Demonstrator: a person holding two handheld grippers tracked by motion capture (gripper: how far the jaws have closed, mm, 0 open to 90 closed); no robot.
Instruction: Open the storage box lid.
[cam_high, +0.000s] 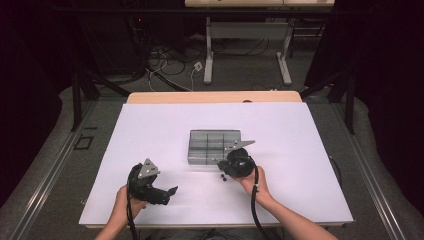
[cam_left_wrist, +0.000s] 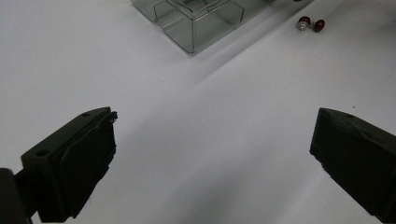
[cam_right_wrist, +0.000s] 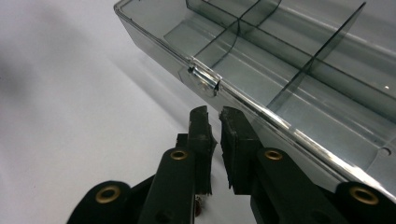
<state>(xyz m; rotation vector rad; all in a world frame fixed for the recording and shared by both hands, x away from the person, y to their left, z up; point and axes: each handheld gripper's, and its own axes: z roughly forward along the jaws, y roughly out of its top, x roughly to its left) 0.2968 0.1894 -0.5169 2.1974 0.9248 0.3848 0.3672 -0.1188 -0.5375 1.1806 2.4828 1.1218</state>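
Organiser box (cam_high: 214, 146), clear grey plastic with divided compartments, sits near the middle of your white table sheet (cam_high: 150, 130); its compartments look bare in the right gripper view. Clasp tab (cam_right_wrist: 204, 79) on its near wall is just beyond your right gripper (cam_right_wrist: 214, 122). Two small dark-red beads (cam_left_wrist: 311, 24) lie on the sheet just off the box's near corner, close to your right hand (cam_high: 252, 181). Right gripper: jaws drawn almost together, a thin gap left between the pads; a small dark bit shows low down between the jaw arms, but you cannot tell from these frames whether the pads pinch anything. Tips sit against or just short of the box wall; contact not resolvable. Left gripper (cam_left_wrist: 212, 140): jaws wide apart, nothing between them, hovering over bare sheet well apart from the box, pointed toward it. Sheet covers a wooden table (cam_high: 210, 96); beyond it, grey floor, loose cables (cam_high: 170, 65) and a white table frame (cam_high: 245, 50), with dark curtains at both sides. No readable writing or labels.
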